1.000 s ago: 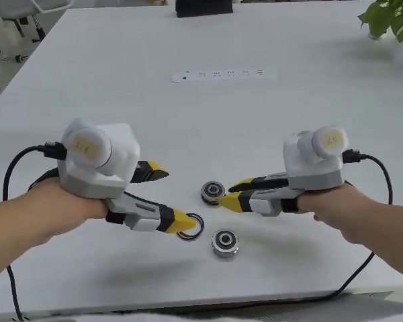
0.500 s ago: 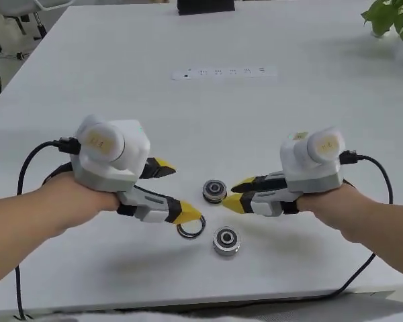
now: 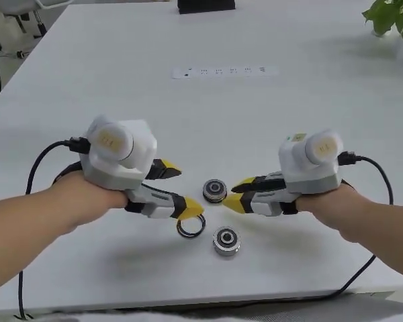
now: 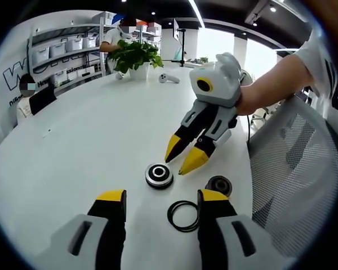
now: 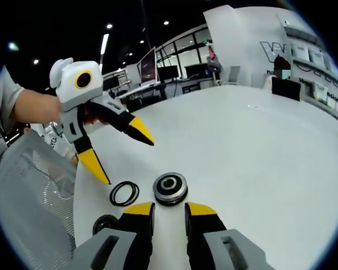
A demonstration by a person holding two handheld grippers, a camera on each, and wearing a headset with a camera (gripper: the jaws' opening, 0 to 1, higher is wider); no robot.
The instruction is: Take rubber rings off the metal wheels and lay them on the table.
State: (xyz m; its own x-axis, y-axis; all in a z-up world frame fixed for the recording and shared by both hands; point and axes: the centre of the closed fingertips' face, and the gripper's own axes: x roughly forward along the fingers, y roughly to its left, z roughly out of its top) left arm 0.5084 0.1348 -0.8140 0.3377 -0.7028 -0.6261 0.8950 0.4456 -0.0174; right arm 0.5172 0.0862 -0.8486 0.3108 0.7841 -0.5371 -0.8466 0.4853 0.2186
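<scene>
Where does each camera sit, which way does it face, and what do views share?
Head view: headset, facing down at the table; forearms, left gripper, right gripper show.
Left gripper view: on that gripper, facing the right gripper; own fingers show.
Right gripper view: on that gripper, facing the left gripper; own fingers show.
Shared: rubber ring, two wheels.

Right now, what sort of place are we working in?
Probably an open-plan office or lab: a long white table with a power strip, shelves of storage bins, a potted plant, and desk monitors behind.

rubber ring (image 3: pixel 191 228) partly behind left gripper (image 3: pixel 188 190)
</scene>
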